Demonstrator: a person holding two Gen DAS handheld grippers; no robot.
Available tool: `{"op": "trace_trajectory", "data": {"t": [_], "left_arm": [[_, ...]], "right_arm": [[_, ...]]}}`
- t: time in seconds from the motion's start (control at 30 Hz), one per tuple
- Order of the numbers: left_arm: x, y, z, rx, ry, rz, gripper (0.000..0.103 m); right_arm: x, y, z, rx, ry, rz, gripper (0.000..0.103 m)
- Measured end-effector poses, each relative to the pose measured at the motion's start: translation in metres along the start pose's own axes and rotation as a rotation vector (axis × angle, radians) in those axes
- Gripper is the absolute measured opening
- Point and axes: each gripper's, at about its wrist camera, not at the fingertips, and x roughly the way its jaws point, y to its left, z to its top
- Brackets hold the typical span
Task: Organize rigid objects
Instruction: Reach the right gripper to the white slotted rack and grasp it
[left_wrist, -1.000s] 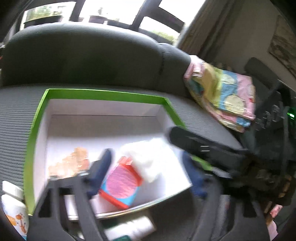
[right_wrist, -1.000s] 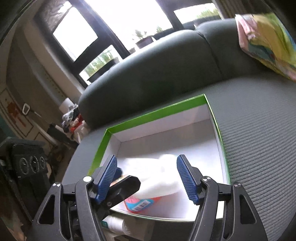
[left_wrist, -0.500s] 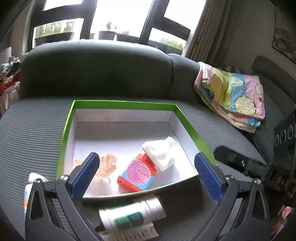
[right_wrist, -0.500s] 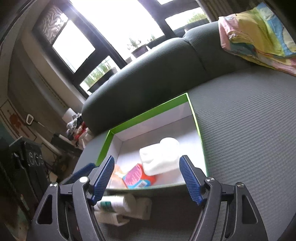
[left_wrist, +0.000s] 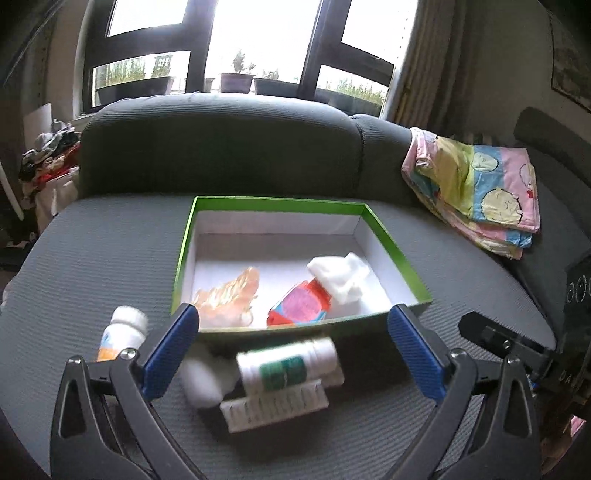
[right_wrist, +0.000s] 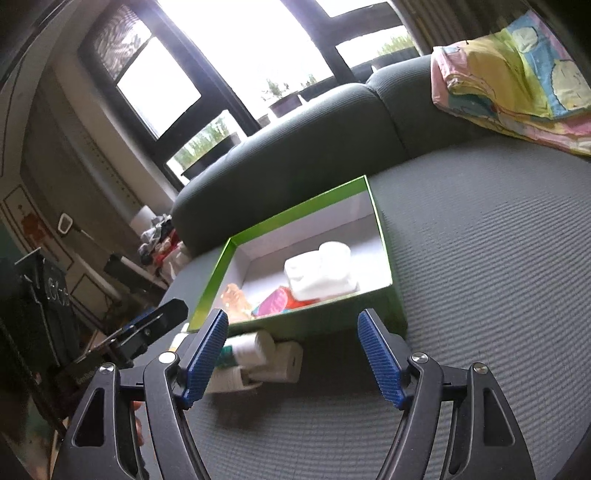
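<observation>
Green-rimmed white box (left_wrist: 391, 251) on the sofa has a red bottle (left_wrist: 301, 306) and white wad (left_wrist: 341, 275) inside; left gripper (left_wrist: 293, 349) and right gripper (right_wrist: 295, 354) fingers both spread wide, holding nothing.

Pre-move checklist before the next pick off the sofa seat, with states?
1. Left gripper open and holding nothing: ok.
2. Right gripper open and holding nothing: ok.
3. Next target in sight: ok. The green-labelled bottle lies on its side on the sofa seat, just outside the near wall of the green box.
4. Target free of neighbours: not ok. It lies against a white packet and a white item.
5. Room in the box: ok. Bare floor shows behind the red bottle, white bottle and orange clip.
6. Small orange-labelled bottle upright: cannot tell, blurred.
</observation>
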Motion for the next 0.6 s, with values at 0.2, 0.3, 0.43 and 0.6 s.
{"op": "trace_trajectory", "data": {"t": [0.2, 0.3, 0.43, 0.6], "left_arm": [[-0.013, 0.016, -0.017, -0.055, 0.030, 0.029, 0.102], [-0.016, 0.028, -0.025, -0.097, 0.041, 0.032, 0.102], [-0.017, 0.045, -0.035, -0.153, 0.051, 0.033, 0.102], [-0.020, 0.069, -0.045, -0.182, 0.056, 0.044, 0.102]], "right_arm": [[-0.008, 0.003, -0.013, -0.007, 0.017, 0.001, 0.074], [-0.009, 0.003, -0.019, -0.006, 0.027, -0.001, 0.074], [-0.010, 0.005, -0.026, -0.017, 0.041, -0.002, 0.074], [-0.004, 0.012, -0.032, -0.048, 0.069, -0.019, 0.074]]}}
